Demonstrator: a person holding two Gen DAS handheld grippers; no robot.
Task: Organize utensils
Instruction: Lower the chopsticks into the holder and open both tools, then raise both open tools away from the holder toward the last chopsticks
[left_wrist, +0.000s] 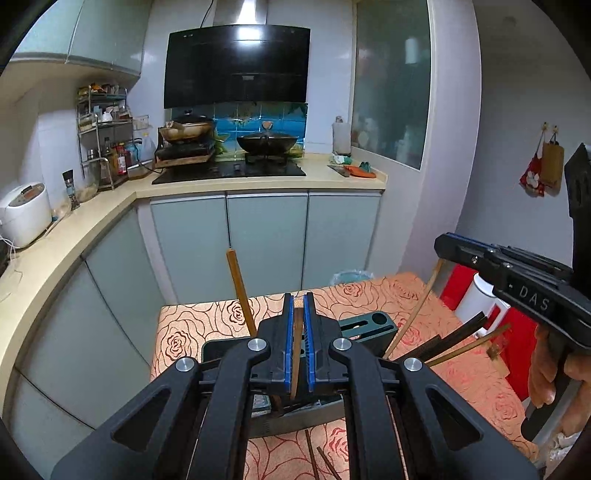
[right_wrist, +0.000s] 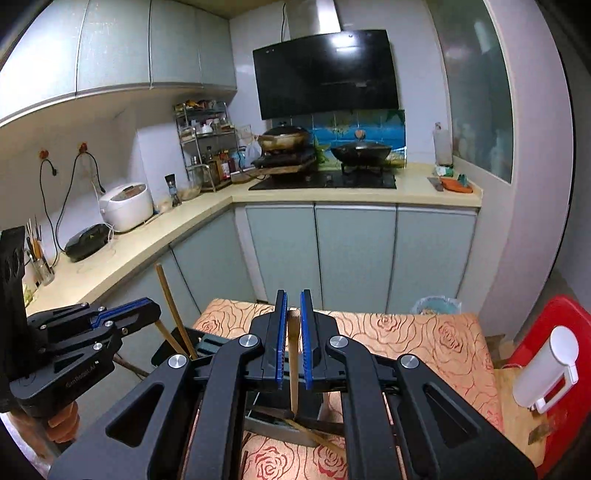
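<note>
A dark green utensil holder stands on the rose-patterned table, with several chopsticks leaning out of it. My left gripper is shut on a brown chopstick above the holder. A light wooden chopstick stands to its left. My right gripper has its jaws narrowly apart around a wooden chopstick over the holder; contact is unclear. The right gripper also shows in the left wrist view, and the left gripper in the right wrist view.
Loose chopsticks lie on the table's near side. A red stool with a white dispenser stands to the right. A bin sits behind the table. Counter, stove and cabinets lie beyond.
</note>
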